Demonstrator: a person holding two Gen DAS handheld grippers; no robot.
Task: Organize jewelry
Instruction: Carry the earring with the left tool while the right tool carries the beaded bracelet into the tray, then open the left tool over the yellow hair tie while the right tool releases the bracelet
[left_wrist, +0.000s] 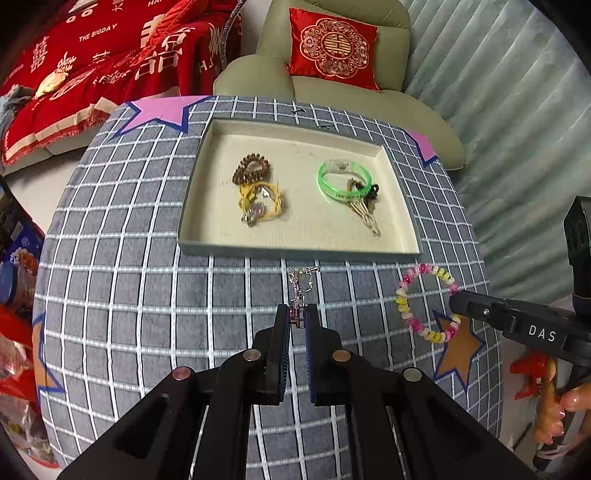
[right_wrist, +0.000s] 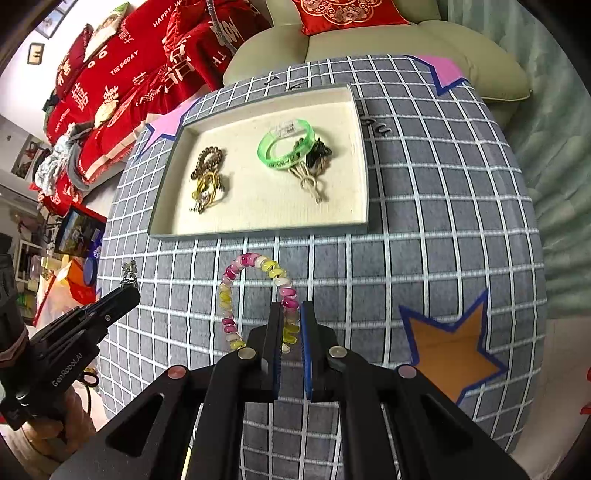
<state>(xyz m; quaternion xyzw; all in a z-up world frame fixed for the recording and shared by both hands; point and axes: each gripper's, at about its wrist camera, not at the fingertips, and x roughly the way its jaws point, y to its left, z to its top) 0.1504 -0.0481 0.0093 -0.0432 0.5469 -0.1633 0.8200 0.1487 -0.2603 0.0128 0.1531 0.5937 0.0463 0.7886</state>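
My left gripper (left_wrist: 297, 312) is shut on a silver dangling earring (left_wrist: 300, 286) with a pink stone, in front of the shallow tray (left_wrist: 295, 248). My right gripper (right_wrist: 292, 310) is shut on a pink, yellow and white beaded bracelet (right_wrist: 236, 291), which also shows in the left wrist view (left_wrist: 424, 301). The tray (right_wrist: 258, 230) holds a brown beaded bracelet (left_wrist: 252, 169), a yellow cord piece with silver charms (left_wrist: 260, 203), a green bangle (left_wrist: 343, 179) and a knotted cord piece (left_wrist: 365, 212).
The tray sits on a round table under a grey checked cloth (left_wrist: 147, 295) with pink (left_wrist: 159, 112) and orange (right_wrist: 450, 343) star patches. A pale green armchair (left_wrist: 332, 88) with a red cushion stands behind. A red blanket (left_wrist: 92, 74) lies at the left.
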